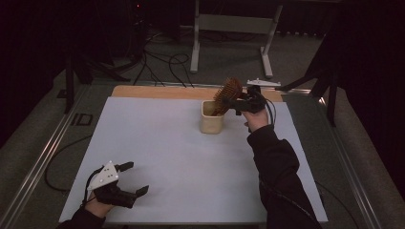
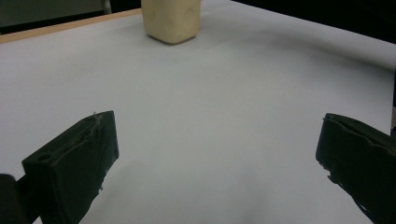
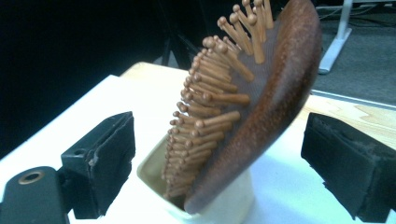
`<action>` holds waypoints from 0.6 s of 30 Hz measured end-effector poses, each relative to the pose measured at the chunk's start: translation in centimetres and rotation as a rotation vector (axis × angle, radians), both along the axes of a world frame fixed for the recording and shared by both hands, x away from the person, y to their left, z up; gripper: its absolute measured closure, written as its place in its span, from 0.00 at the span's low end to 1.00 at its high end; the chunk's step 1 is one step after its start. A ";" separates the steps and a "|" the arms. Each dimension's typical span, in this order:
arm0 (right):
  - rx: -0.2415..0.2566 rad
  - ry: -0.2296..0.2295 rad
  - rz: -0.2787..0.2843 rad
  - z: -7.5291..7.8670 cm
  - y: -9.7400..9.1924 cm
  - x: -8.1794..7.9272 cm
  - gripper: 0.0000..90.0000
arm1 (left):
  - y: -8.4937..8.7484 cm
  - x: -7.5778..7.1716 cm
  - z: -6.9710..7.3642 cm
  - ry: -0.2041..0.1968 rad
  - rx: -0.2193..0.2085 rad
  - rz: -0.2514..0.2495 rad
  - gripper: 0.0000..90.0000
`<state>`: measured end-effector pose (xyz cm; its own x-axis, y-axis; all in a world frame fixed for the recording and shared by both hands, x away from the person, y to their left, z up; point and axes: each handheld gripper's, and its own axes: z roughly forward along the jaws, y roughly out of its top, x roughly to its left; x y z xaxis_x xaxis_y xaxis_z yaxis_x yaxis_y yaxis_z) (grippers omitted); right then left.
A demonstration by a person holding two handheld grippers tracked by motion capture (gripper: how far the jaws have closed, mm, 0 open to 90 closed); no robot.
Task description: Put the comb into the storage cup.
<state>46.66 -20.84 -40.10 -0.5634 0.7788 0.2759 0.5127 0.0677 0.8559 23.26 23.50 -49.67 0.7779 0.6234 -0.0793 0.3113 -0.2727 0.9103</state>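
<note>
The brown wooden paddle hairbrush (image 3: 243,107) leans handle-down in the cream plastic cup (image 1: 211,117) at the table's far side. Both the right gripper (image 1: 239,102) beside it and the left gripper (image 1: 133,179), near-left, are open and empty. A nudge could topple the cup.

High view: set above the near edge, faced forward and down; the whole worktop (image 1: 191,157) is taken in from far off.
Left gripper view: held low near the worktop's 7 o'clock corner, aimed toward 1 o'clock at the cream cup (image 2: 171,21), seen from afar.
Right gripper view: held close at the cup's 3 o'clock side.
Shared: the cup (image 3: 219,205) is seen by all three.
</note>
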 end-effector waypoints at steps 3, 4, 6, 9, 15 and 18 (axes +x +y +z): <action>-0.030 -0.016 0.004 0.1 0.0 -0.2 0.11 | 0.0 0.0 0.0 -0.001 0.000 0.001 0.00; -0.036 -0.021 0.008 0.1 -0.1 -0.3 0.11 | 0.1 0.0 0.0 -0.001 0.001 0.002 0.00; -0.048 -0.024 0.016 0.2 -0.1 -0.4 0.11 | 0.1 0.0 0.0 0.000 0.001 0.001 0.00; -0.064 -0.028 0.024 0.2 -0.1 -0.6 0.11 | 0.1 0.0 0.0 -0.001 -0.003 0.001 0.00; -0.085 -0.027 0.030 -0.1 -0.3 -0.9 0.11 | 0.0 0.0 0.0 0.001 -0.003 -0.005 0.00; -0.082 -0.021 0.029 -0.3 -0.6 -1.0 0.11 | 0.0 0.0 0.0 0.002 -0.004 -0.004 0.00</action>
<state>45.65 -21.43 -40.35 -0.5910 0.7817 0.1993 0.4912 0.1528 0.8575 23.25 23.48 -49.68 0.7802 0.6199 -0.0831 0.3118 -0.2703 0.9109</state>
